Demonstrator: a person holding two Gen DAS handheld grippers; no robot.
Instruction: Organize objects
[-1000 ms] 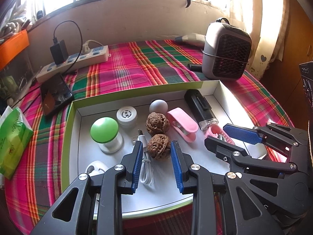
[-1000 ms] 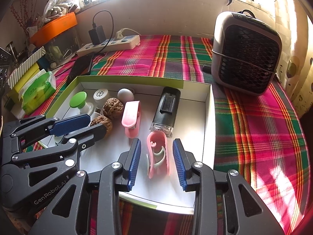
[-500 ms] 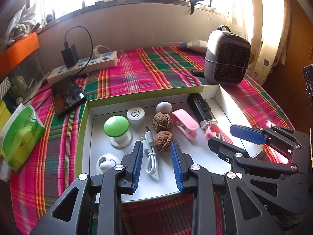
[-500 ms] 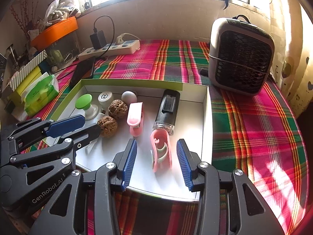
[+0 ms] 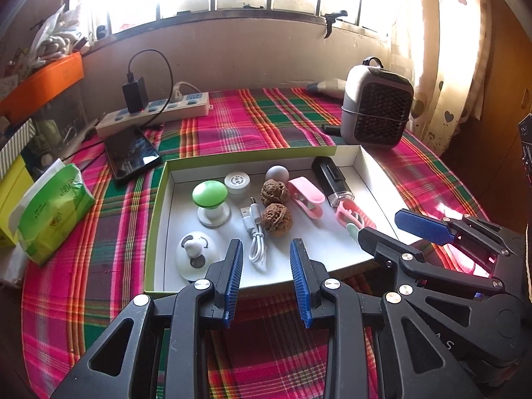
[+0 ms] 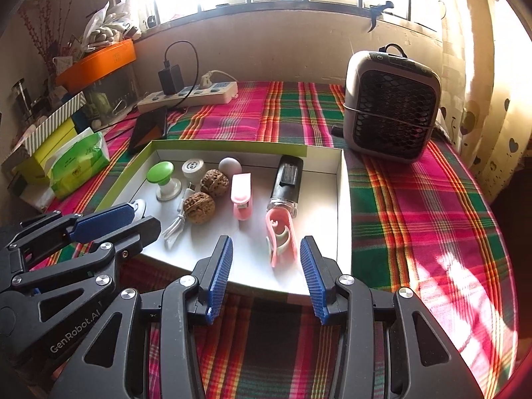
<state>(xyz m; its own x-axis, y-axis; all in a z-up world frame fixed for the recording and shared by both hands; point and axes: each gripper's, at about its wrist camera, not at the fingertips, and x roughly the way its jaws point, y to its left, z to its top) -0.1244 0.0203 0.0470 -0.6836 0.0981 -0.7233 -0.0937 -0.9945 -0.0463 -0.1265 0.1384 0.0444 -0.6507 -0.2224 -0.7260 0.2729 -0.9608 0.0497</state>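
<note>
Pink plastic clip (image 6: 281, 241) in the tray (image 6: 344, 206) looks light, stiff, slick; we'd pinch its long sides, left gripper (image 5: 266, 259) and right gripper (image 6: 266, 256) both spread, empty.

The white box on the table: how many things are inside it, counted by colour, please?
Inside the white box:
Brown: 2, both walnuts
Pink: 2, the clip and the holder
White: 3, the cable, the round cap, the dome
Green: 1, the knob
Grey: 1, the ball
Black: 1, the lighter
Total: 10
</note>
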